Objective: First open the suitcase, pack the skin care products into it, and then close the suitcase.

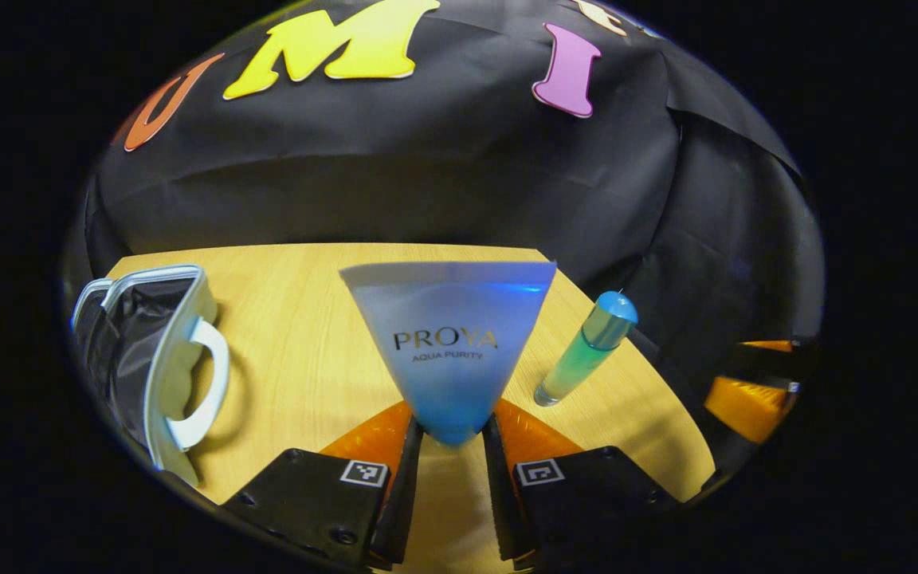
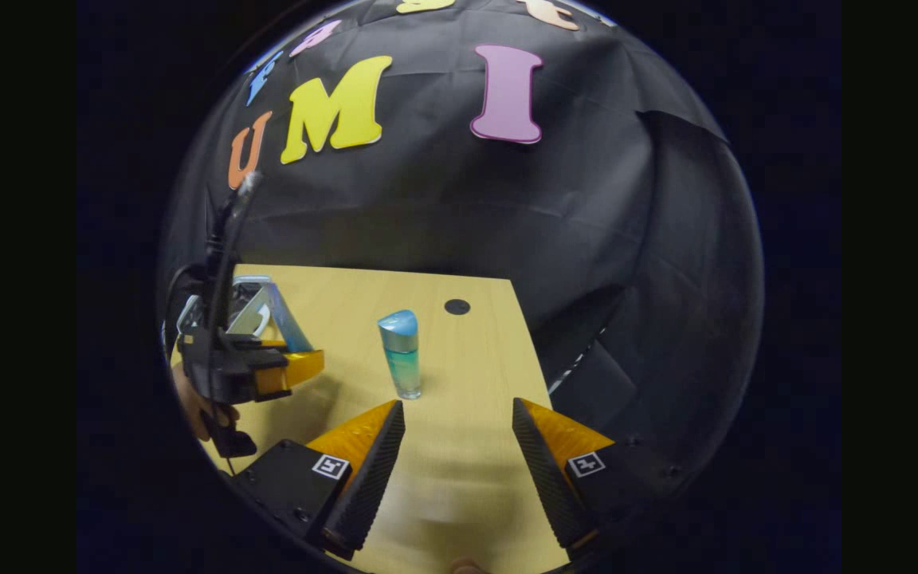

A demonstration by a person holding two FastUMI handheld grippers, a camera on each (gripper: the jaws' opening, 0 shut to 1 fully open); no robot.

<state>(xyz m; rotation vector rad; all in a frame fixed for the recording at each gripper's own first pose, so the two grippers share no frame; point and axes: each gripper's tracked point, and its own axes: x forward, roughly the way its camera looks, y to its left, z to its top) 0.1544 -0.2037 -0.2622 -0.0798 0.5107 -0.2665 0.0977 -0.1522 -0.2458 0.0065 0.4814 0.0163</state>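
Observation:
My left gripper [image 1: 453, 434] is shut on the narrow end of a pale blue skin care tube [image 1: 449, 335], which fans out upward above the wooden table [image 1: 307, 335]. The open suitcase [image 1: 152, 359], white-edged with a dark lining and a white handle, stands at the left of the left gripper view. A teal bottle [image 1: 584, 351] with a blue cap stands to the right of the tube. In the right gripper view that bottle [image 2: 402, 353] stands upright just ahead of my open right gripper [image 2: 459, 430]. The left gripper [image 2: 268, 367] with the tube [image 2: 288, 323] is at the left there, held by a hand.
A small dark round spot [image 2: 457, 306] lies on the table [image 2: 459, 351] near its far edge. The table's right edge runs close to the bottle. Black cloth walls close in the back and right.

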